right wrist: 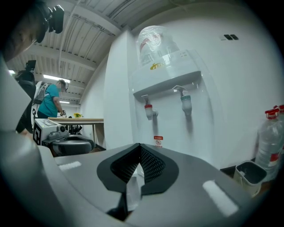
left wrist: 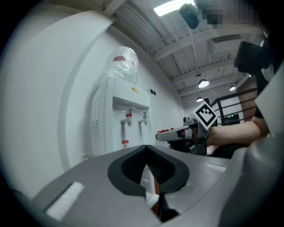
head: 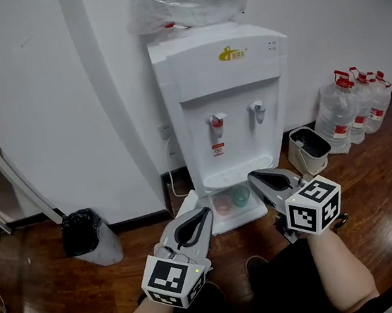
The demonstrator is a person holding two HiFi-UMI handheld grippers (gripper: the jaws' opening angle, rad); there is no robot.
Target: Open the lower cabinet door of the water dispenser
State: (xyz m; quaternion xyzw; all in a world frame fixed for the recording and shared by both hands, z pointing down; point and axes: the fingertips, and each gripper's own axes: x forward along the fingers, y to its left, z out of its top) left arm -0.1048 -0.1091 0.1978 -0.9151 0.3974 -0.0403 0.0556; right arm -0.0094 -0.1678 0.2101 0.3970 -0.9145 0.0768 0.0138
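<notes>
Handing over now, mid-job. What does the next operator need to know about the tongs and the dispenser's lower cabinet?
Left tongs: shut, empty, held level before the water dispenser, clear of it.
Right tongs: shut, empty, also clear of it.
Lower cabinet: at the dispenser's foot, partly hidden by both tongs; a pink cup and a green cup show inside. Whether its door is shut, I cannot tell.
Done: nothing visible; neither tongs holds the door.
Left: find the door's edge or handle, grip it, swing it open.
</notes>
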